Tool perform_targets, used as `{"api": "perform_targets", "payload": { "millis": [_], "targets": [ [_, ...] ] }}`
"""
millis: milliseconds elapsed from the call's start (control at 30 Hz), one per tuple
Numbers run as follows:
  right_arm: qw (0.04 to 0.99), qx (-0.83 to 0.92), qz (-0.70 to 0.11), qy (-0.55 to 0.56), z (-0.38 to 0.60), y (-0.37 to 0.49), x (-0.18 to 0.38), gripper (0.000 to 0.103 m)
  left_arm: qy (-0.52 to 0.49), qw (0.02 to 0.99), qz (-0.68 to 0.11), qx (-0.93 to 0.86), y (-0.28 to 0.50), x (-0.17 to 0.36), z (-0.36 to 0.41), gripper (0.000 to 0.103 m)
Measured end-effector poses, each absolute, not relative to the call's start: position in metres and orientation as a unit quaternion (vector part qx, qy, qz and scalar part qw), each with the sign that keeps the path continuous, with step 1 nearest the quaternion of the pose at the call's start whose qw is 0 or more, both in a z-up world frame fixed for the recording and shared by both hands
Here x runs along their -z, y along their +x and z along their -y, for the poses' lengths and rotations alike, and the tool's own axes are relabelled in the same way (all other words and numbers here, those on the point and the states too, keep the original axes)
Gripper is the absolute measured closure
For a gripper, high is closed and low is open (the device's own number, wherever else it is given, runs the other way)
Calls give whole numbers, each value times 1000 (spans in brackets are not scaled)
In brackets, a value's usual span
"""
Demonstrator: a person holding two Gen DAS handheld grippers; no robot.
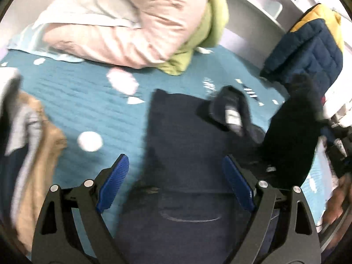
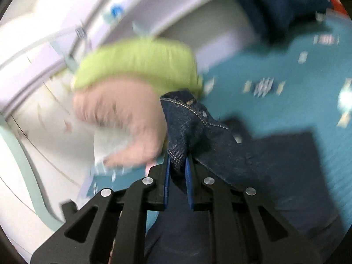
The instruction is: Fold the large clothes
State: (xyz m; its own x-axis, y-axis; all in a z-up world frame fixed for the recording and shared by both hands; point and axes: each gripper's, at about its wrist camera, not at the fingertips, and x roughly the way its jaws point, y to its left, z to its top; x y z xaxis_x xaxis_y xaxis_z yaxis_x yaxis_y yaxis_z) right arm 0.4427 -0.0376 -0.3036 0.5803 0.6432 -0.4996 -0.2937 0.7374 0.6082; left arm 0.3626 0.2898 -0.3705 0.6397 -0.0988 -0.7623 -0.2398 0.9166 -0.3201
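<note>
Dark blue jeans [image 1: 187,154] lie spread on a teal bedspread [image 1: 77,101]. My left gripper [image 1: 176,180] hovers above them, its blue pads wide apart and nothing between them. In the right wrist view my right gripper [image 2: 177,169] is shut on a bunched fold of the jeans [image 2: 193,123], near a stitched seam, and the denim is lifted off the bedspread [image 2: 286,77]. In the left wrist view that raised part [image 1: 290,136] hangs at the right, with the other gripper's body [image 1: 338,154] blurred at the frame edge. The picture is motion-blurred.
A pink and green duvet [image 1: 154,22] is heaped at the head of the bed. A navy and yellow quilted jacket [image 1: 308,48] lies at the far right. Tan and grey clothes [image 1: 33,143] are piled at the left. A white bed frame [image 2: 66,22] runs behind the duvet [image 2: 136,66].
</note>
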Motion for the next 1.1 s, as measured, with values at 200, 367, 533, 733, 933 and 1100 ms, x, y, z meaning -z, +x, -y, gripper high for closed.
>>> {"api": "perform_targets", "payload": {
  "millis": [200, 367, 533, 733, 933, 1100],
  "targets": [
    [805, -229, -525, 153, -59, 444, 425, 83, -186, 879, -436, -60, 348, 372, -309, 15],
    [766, -260, -564, 165, -52, 438, 429, 24, -178, 883, -432, -51, 349, 370, -302, 14],
    [780, -297, -519, 188, -21, 431, 374, 24, -193, 880, -432, -40, 370, 367, -282, 14],
    [825, -200, -492, 192, 71, 460, 363, 46, -164, 873, -459, -9, 412, 375, -239, 14],
    [746, -198, -600, 212, 102, 485, 458, 73, -136, 856, -498, -26, 457, 400, -228, 14],
    [761, -237, -569, 203, 114, 490, 417, 59, -141, 846, -513, -49, 490, 411, -256, 14]
  ]
}}
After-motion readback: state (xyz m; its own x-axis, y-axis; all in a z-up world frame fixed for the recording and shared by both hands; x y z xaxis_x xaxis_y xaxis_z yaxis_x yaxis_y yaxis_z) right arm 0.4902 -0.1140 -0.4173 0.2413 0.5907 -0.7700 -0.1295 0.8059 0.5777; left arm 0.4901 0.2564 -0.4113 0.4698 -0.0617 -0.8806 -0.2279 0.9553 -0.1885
